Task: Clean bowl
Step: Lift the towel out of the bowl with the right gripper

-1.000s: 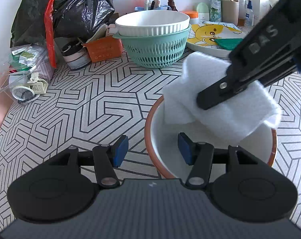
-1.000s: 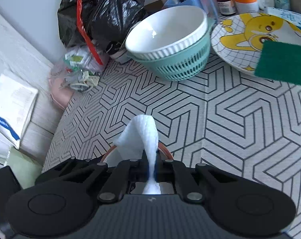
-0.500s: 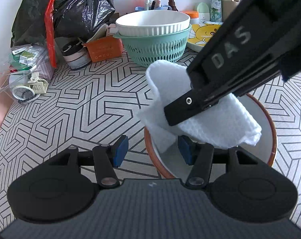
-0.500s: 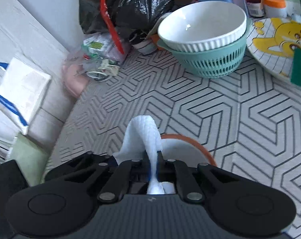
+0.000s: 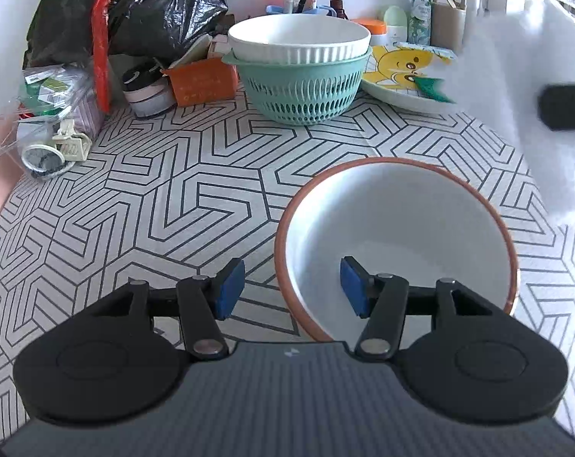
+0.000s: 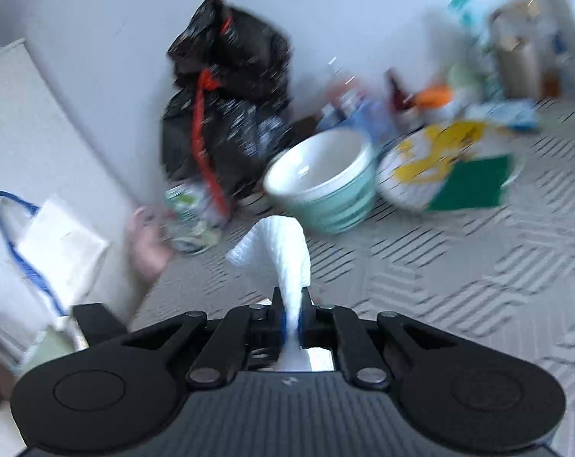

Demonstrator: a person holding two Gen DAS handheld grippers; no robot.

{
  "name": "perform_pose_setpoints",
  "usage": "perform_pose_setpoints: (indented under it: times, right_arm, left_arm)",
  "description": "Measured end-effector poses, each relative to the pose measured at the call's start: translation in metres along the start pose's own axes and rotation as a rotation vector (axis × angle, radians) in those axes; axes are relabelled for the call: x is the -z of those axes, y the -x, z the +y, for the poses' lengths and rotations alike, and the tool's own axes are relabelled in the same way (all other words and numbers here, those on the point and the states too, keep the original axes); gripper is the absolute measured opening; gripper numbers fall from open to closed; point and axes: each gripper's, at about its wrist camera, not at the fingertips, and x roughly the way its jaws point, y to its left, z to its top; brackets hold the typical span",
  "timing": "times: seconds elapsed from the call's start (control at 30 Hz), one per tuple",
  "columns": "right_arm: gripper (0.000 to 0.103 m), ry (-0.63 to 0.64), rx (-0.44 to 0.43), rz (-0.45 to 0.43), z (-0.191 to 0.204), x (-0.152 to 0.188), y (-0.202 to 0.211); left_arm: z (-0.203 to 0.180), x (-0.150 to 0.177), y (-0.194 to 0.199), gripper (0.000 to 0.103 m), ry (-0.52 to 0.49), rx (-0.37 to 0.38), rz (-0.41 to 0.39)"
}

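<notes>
We judge the wiping close to finished, or at a pause: the bowl (image 5: pixel 398 236) with the terracotta rim sits on the table (image 5: pixel 173 205) empty, its white inside showing no smear or residue that we can make out. Our left tool (image 5: pixel 291 285) is spread wide, one blue pad outside the near rim and the other inside, gripping nothing. Our right tool (image 6: pixel 290 310) is clamped on the white cloth (image 6: pixel 277 243), lifted well clear of the bowl; its view is motion-blurred. What may remain is a last pass, or setting the cloth down.

Ahead of the left tool, a white ribbed bowl (image 5: pixel 298 40) nests in a teal colander (image 5: pixel 302 83), empty as far as we see. Ahead to its right, a cartoon plate (image 5: pixel 401 76) carries a green scouring pad (image 6: pixel 470 182).
</notes>
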Motion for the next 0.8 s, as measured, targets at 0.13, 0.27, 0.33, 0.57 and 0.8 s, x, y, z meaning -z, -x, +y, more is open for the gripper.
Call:
perform_pose_setpoints:
  times: [0.13,0.27,0.33,0.57,0.8]
  right_arm:
    - [0.006,-0.031,0.04,0.018,-0.022,0.005,-0.005]
    - [0.006,-0.077,0.051,0.065,-0.042,0.013,-0.024]
    - [0.018,-0.074,0.068,0.072,-0.045,0.017,-0.029]
    - [0.048,0.041,0.175,0.041,-0.032,0.033,-0.043]
    - [0.082,0.056,0.221,-0.066,-0.031,0.034,-0.024]
  left_arm:
    - [-0.005,0.001,0.017,0.055,0.009,-0.056,-0.026]
    - [-0.009,0.002,0.035,0.055,0.014,-0.075,-0.044]
    - [-0.012,0.002,0.042,0.055,0.006,-0.08,-0.048]
    - [-0.017,0.003,0.053,0.061,-0.004,-0.101,-0.044]
    - [-0.019,0.007,0.051,0.072,0.032,-0.139,-0.003]
